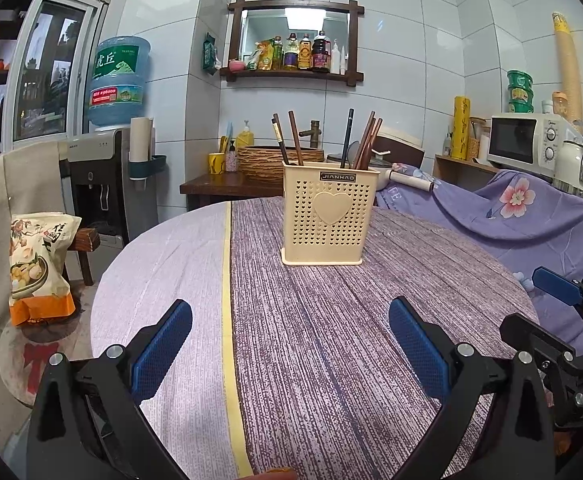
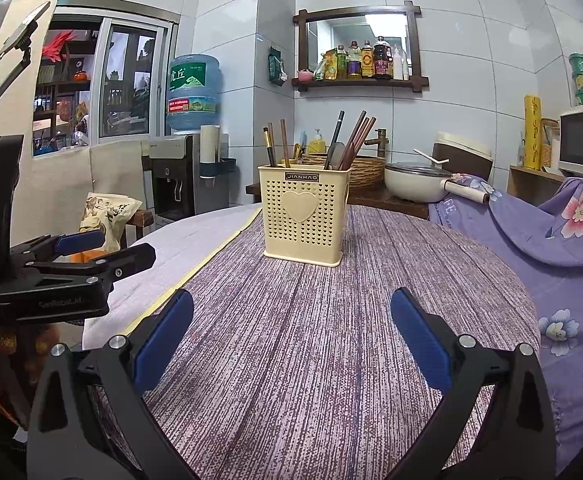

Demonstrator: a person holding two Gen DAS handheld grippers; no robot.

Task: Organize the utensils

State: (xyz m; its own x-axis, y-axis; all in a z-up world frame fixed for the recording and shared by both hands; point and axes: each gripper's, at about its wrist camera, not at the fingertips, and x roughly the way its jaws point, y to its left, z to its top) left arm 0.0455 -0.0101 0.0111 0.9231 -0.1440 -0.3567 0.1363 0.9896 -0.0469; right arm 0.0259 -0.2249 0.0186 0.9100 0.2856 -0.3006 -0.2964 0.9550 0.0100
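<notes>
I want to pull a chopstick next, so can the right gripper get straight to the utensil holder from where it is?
Probably yes. The right gripper is open and empty, and only bare tablecloth lies between it and the utensil holder; the chopsticks stick up above its rim.

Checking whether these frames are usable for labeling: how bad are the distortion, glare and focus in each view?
Left wrist view: strong fisheye bending of the wall tiles, dark corner vignette, the utensil holder sharp, bright ceiling-light reflection in the wall mirror. Right wrist view: same curvature and vignette, holder and chopsticks crisp, no motion blur, soft even light, mild mirror glare.
</notes>
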